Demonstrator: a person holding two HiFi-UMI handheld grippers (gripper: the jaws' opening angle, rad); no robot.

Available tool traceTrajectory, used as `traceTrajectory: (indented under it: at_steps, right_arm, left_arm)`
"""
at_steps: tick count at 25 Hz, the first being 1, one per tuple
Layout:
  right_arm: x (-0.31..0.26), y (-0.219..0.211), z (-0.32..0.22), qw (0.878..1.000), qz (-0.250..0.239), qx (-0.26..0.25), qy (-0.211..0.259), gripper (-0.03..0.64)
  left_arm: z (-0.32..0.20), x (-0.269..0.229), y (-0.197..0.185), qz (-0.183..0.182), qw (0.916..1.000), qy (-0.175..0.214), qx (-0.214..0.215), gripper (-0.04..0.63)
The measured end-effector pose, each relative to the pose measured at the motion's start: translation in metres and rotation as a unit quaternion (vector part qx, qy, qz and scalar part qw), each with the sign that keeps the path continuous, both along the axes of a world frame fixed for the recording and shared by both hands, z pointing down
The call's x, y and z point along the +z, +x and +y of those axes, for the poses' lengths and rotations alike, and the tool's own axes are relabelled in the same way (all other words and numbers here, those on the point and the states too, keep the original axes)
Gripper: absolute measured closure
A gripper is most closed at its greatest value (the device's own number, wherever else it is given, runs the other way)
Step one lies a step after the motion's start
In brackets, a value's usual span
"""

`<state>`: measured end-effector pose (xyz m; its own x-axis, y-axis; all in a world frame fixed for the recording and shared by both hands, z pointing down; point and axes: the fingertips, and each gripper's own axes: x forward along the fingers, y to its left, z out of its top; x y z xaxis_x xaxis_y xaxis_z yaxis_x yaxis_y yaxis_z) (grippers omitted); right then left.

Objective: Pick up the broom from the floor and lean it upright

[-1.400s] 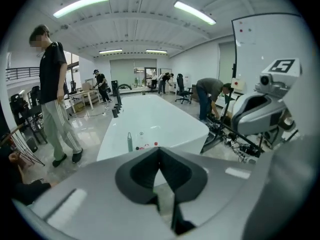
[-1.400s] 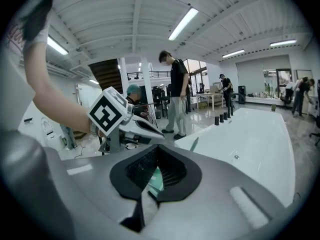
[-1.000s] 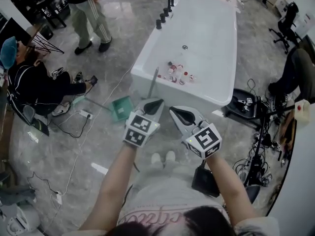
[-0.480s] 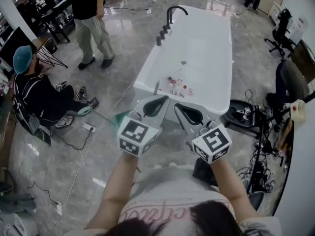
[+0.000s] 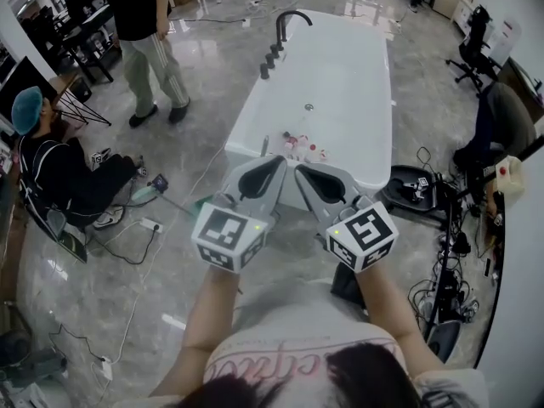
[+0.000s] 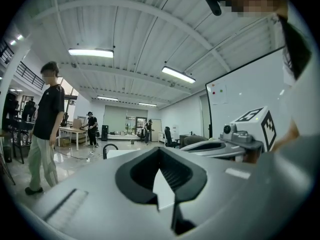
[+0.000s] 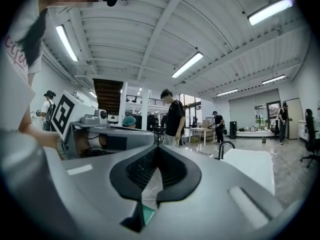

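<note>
Head view: I'm looking down on both grippers, held side by side over the marble floor (image 5: 102, 253). The left gripper (image 5: 272, 167) and the right gripper (image 5: 304, 173) are pointing at the near end of the white bathtub (image 5: 357, 75). Both are clenched and carrying nothing. The broom (image 5: 178, 201) is lying on the floor left of the left gripper, apart from both. I'm seeing a thin shaft running between a teal end by the feet of a seated person (image 5: 51, 164) and a green piece (image 5: 204, 201) peeking out beside the left marker cube. I can't tell which end is the head. A standing person (image 5: 140, 32) is waiting at upper left.

Left gripper view: the left gripper (image 6: 161, 169) is aiming level across the room, jaws pressed together with only a pale sliver showing through them. The standing person (image 6: 45, 129) is on the left, a black faucet (image 6: 110, 149) is just above the gripper body, and the right gripper (image 6: 220, 146) is sitting alongside.

Right gripper view: the right gripper (image 7: 156, 171) is showing the same clenched shape, nothing held. A bit of green is showing low in the slit. The left gripper (image 7: 120, 139) is beside it, with the bathtub (image 7: 250, 166) ahead on the right.
</note>
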<state>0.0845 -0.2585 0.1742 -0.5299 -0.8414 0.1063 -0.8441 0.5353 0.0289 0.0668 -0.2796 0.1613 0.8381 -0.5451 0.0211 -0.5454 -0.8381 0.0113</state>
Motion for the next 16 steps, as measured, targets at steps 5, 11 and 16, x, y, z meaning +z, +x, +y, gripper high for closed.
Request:
traceTrajectory:
  at_steps: [5,11,16]
  right_arm:
    - [-0.0022,-0.001,0.003,1.0,0.0,0.004,0.001,0.617]
    - [0.0005,-0.003,0.005,1.0,-0.006,0.004,-0.011,0.617]
    - [0.0005,-0.0064,0.0062,1.0,-0.004,0.004,-0.016,0.617]
  left_arm:
    - [0.0042,-0.0017,-0.0032,0.013,0.9999,-0.006,-0.004,0.595]
    - [0.0083,0.0005,-0.0046,0.018,0.9998,-0.01,0.001,0.595]
    - [0.0089,-0.0005,-0.0081,0.017,0.9998,-0.011,0.006,0.595]
